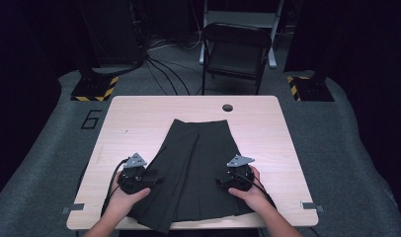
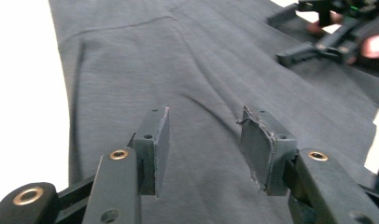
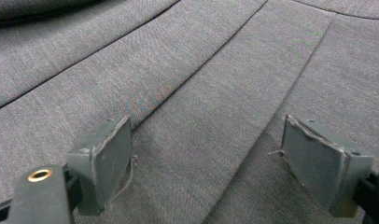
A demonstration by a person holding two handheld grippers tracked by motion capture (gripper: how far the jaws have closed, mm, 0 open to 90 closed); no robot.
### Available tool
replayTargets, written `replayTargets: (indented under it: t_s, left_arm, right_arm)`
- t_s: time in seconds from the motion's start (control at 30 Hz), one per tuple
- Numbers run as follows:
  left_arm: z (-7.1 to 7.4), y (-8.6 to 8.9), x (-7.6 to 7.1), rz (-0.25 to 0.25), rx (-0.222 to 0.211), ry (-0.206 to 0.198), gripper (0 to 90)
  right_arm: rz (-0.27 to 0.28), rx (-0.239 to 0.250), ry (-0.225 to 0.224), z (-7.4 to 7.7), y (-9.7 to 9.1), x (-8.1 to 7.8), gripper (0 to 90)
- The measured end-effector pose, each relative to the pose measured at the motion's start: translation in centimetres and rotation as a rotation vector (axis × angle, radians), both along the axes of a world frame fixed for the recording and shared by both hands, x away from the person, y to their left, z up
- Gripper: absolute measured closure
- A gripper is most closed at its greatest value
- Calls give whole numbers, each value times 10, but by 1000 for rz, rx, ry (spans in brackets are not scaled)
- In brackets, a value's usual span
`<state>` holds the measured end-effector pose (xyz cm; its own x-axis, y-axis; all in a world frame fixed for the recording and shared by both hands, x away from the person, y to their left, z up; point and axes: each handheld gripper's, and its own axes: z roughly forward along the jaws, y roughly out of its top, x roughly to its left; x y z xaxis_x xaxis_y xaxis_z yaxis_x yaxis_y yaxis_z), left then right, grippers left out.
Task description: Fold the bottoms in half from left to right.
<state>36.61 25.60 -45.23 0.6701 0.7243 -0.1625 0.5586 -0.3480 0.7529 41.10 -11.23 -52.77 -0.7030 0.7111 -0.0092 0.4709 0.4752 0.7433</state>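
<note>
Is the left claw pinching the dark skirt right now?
Apart. In the left gripper view the left claw stands open above the skirt, and flat cloth shows in the gap between the pads, with no fold pinched.

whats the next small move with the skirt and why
Probably lower both grippers and pinch the skirt at its side edges: the left gripper and right gripper both hang open over flat cloth, nothing between the pads.
</note>
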Motion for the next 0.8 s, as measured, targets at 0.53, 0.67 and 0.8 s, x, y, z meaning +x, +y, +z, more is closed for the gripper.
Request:
replayTargets:
  t_s: [0.53, 0.67, 0.8]
  left_arm:
    - [-49, 28, 35, 171, 36, 24, 424]
    - [-57, 33, 40, 198, 40, 38, 401]
    - [-64, 32, 42, 206, 30, 39, 385]
  right_arm:
    - [-7, 3, 2, 0, 1, -1, 164]
    - [-11, -1, 1, 0, 1, -1, 165]
    - [-18, -4, 6, 1, 1, -1, 175]
